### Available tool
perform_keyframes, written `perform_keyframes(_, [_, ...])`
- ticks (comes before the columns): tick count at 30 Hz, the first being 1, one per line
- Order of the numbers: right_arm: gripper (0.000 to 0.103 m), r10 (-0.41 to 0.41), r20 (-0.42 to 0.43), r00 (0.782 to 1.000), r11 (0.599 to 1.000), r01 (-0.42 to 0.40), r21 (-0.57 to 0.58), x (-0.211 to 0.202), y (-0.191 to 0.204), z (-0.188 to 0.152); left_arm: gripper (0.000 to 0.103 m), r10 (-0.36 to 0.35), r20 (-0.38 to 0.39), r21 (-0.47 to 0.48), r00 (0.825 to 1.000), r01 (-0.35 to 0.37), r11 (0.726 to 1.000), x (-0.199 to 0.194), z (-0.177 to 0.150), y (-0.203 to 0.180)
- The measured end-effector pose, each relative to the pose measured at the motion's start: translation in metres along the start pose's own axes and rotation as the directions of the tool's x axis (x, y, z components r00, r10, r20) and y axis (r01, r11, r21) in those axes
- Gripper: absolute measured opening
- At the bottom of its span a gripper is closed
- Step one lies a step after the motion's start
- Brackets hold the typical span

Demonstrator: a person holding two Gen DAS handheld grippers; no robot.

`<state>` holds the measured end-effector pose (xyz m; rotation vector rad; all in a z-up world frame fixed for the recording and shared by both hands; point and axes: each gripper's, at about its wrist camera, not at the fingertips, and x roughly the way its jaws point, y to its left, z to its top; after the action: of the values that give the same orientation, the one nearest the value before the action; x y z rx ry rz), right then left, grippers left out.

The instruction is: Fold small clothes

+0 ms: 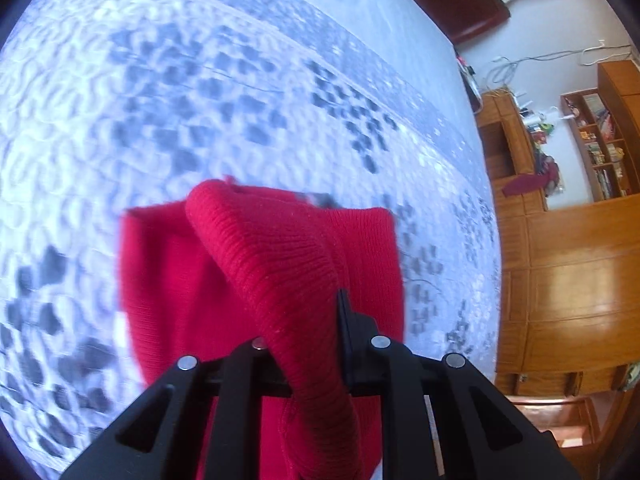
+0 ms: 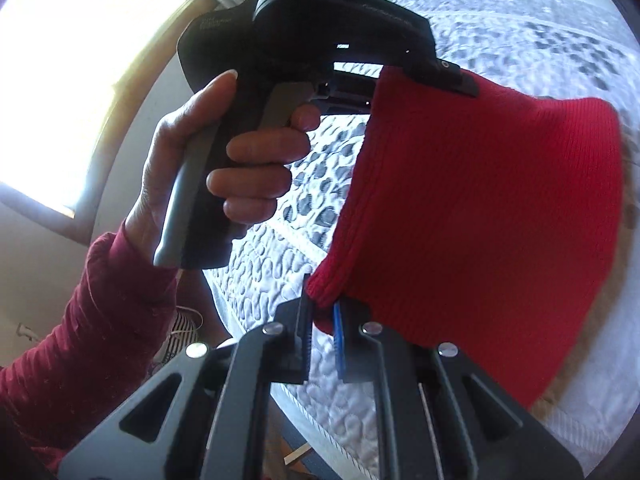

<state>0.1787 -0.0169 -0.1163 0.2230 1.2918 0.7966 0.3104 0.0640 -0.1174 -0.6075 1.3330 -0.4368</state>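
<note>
Red knit garment held up between two grippers above the bed

The left gripper (image 1: 304,344) pinched a rolled edge of the red knit garment (image 1: 260,264); the right gripper (image 2: 322,320) clamped a lower corner; the cloth hung clear over the quilted bedspread (image 1: 200,92).

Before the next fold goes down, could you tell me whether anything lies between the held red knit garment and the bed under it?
Nothing visible does. The red knit garment hangs from the left gripper and right gripper, and the quilted bedspread in view shows only its own pattern.
</note>
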Motion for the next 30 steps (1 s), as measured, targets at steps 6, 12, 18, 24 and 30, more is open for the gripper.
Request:
perform_keyframes(6, [0.009,-0.043,-0.093,0.995,0.999,0.044,0.01,0.051,-0.008,0.004,0.016,0.065,-0.004,-0.001,0.998,-0.065,0.998,0.01,-0.002,0.034])
perform_keyframes(12, [0.031,-0.035,-0.152,0.988,0.998,0.041,0.038,0.062,-0.024,-0.01,0.027,0.082,-0.01,-0.02,0.997,-0.082,0.996,0.016,-0.011,0.048])
perform_keyframes(18, [0.044,-0.085,-0.038,0.996,0.994,0.087,0.059,-0.006,-0.042,-0.023,0.048,0.095,-0.022,0.074,0.995,-0.093,0.993,-0.01,-0.067,0.033])
perform_keyframes(24, [0.044,-0.149,0.031,0.988,0.976,0.142,0.167,-0.047,-0.075,-0.048,0.047,0.129,-0.029,0.085,0.991,-0.126,0.988,-0.024,-0.132,0.031])
perform_keyframes(30, [0.044,-0.157,-0.01,0.987,0.952,0.154,0.265,-0.036,-0.091,-0.067,0.027,0.189,-0.001,0.126,0.982,-0.187,0.974,-0.021,-0.157,0.023])
